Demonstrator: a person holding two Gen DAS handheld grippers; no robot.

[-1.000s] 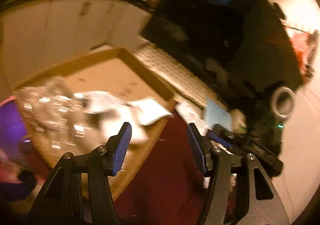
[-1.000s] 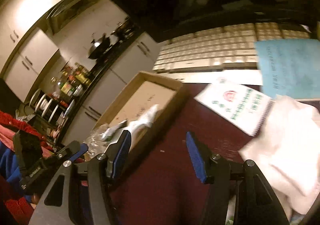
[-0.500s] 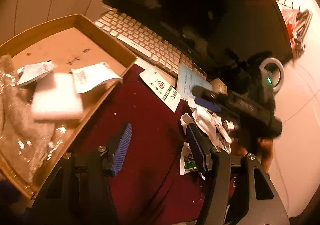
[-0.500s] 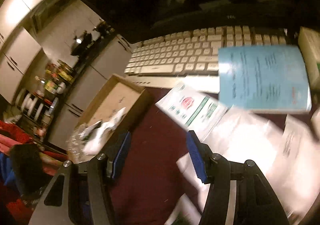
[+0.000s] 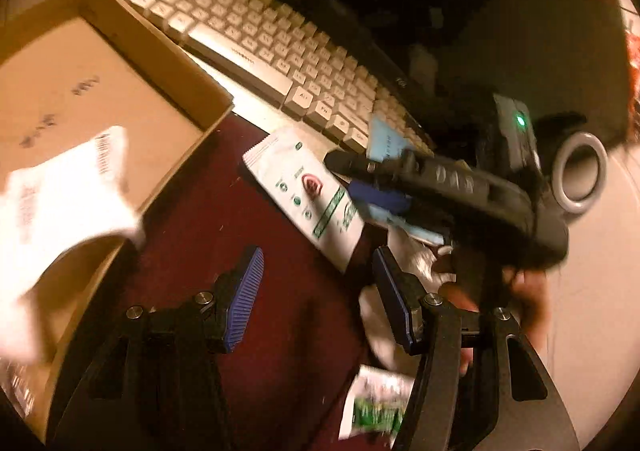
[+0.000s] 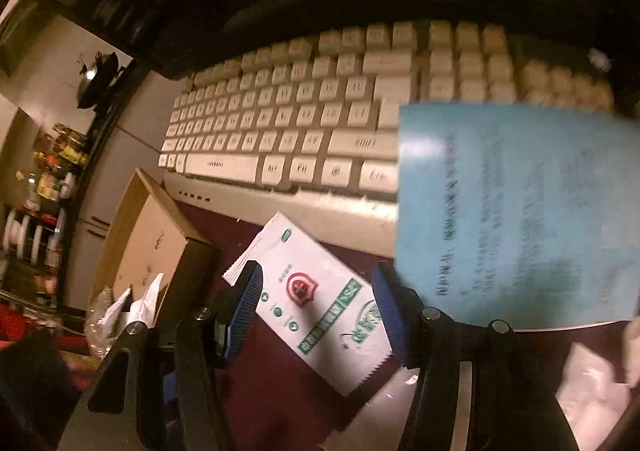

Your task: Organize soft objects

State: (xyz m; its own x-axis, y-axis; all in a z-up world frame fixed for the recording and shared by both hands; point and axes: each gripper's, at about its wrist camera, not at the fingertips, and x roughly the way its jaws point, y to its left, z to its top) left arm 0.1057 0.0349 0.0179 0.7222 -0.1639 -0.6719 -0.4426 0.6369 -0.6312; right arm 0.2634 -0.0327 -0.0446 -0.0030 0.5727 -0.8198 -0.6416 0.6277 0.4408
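Observation:
A white sachet (image 6: 312,311) with green and red print lies flat on the dark red table, in front of the keyboard. My right gripper (image 6: 316,311) hangs over it with the sachet between its blue pads. The jaws are closing and the pads stand clear of the sachet's edges. The left wrist view shows the same sachet (image 5: 308,199) and the right gripper (image 5: 360,179) above its right end, held by a hand. My left gripper (image 5: 318,291) is open over bare table with nothing between its fingers. A cardboard box (image 5: 168,63) at the left holds white packets (image 5: 60,195).
A cream keyboard (image 6: 300,123) runs along the back under a dark monitor. A blue booklet (image 6: 516,211) rests on its right end. Crumpled white bags (image 5: 400,271) and a green and white packet (image 5: 376,407) lie at the right. Kitchen shelves stand beyond the box (image 6: 148,243).
Both views have swung from the box towards the keyboard and dropped lower. The sachet now sits between the right gripper's fingers. The box has slid to the left edge of both views.

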